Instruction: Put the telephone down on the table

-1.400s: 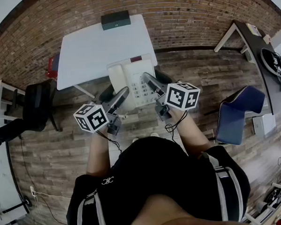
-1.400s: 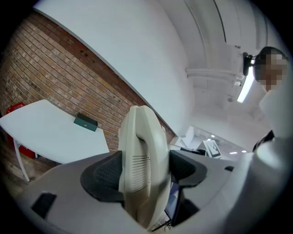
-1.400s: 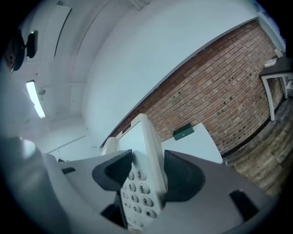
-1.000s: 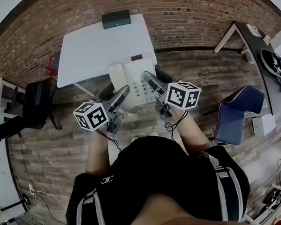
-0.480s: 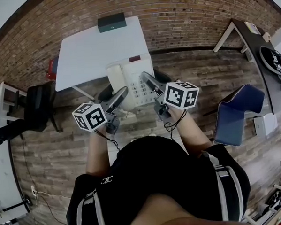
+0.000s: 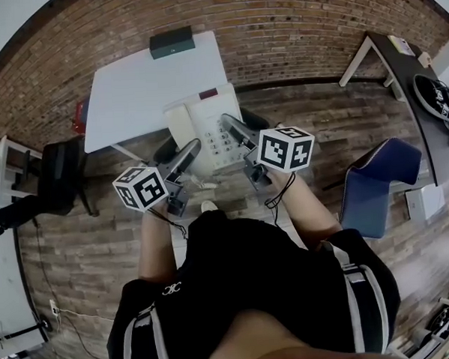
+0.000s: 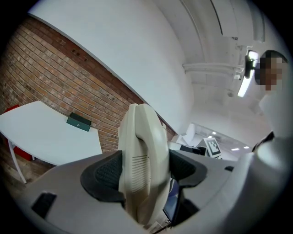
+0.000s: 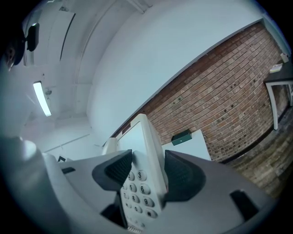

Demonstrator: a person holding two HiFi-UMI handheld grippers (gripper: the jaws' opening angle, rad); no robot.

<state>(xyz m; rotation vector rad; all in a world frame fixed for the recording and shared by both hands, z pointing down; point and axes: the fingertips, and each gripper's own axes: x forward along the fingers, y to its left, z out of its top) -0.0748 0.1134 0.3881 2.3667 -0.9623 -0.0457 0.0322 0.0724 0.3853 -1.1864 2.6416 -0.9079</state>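
Note:
A cream desk telephone (image 6: pixel 203 131) with a keypad is held in the air between both grippers, just in front of the white table (image 6: pixel 141 85). My left gripper (image 6: pixel 187 153) is shut on its left side, where the handset (image 7: pixel 142 160) fills the space between the black pads. At the keypad edge (image 8: pixel 142 183), my right gripper (image 6: pixel 233 129) is shut on the phone's right side. The phone overlaps the table's near edge in the head view; its underside is hidden.
A dark green box (image 6: pixel 171 43) lies at the table's far edge against the brick wall. A black chair (image 6: pixel 59 180) stands left, a red object (image 6: pixel 78 115) under the table's left side, a blue chair (image 6: pixel 375 186) right, another desk (image 6: pixel 422 74) far right.
The phone and both grippers have shifted slightly forward and up toward the table, and the person has stepped closer; both grips are unchanged.

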